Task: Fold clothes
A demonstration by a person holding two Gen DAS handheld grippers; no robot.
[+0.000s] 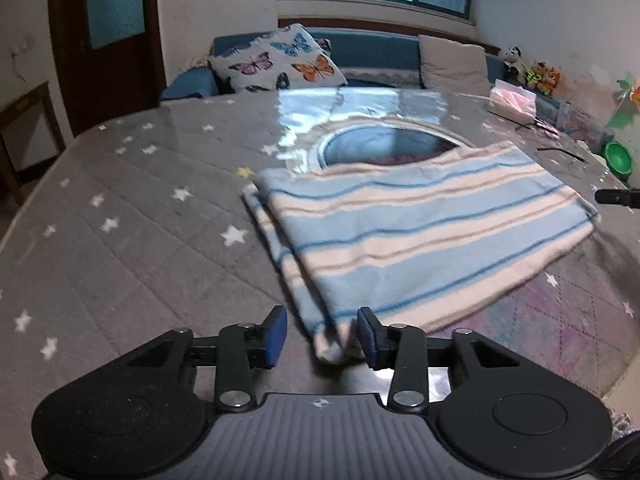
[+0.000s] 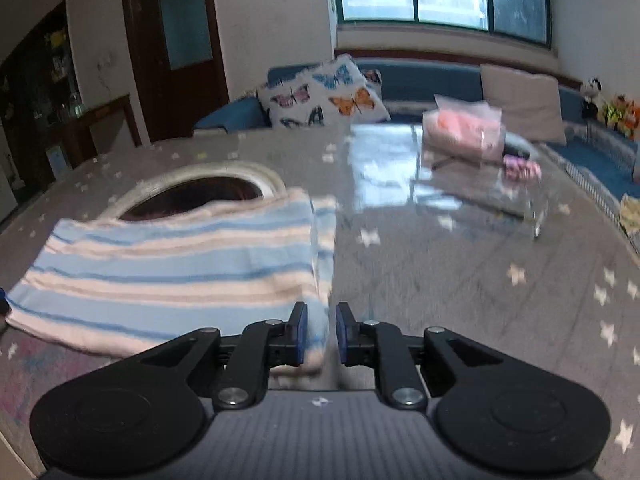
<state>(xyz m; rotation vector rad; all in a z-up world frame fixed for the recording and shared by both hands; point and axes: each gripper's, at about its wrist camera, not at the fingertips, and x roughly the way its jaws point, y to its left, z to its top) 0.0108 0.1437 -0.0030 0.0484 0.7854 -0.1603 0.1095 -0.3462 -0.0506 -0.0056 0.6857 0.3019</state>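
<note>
A folded blue, white and beige striped cloth [image 1: 420,236] lies flat on the grey star-patterned table cover [image 1: 120,240]. My left gripper [image 1: 322,334] is open, its blue pads either side of the cloth's near left corner, which lies between them on the table. In the right wrist view the same cloth [image 2: 168,272] lies to the left. My right gripper [image 2: 321,332] is open with a narrower gap, and the cloth's near right corner sits between its pads. A tip of the right gripper shows at the right edge of the left wrist view [image 1: 618,197].
A round metal-rimmed opening [image 1: 384,148] sits in the table just behind the cloth. A clear bag with pink contents [image 2: 464,132] and a clear box [image 2: 516,184] stand at the far right. A green bowl [image 1: 619,158] is at the right edge. A sofa with a butterfly pillow [image 1: 276,64] is beyond.
</note>
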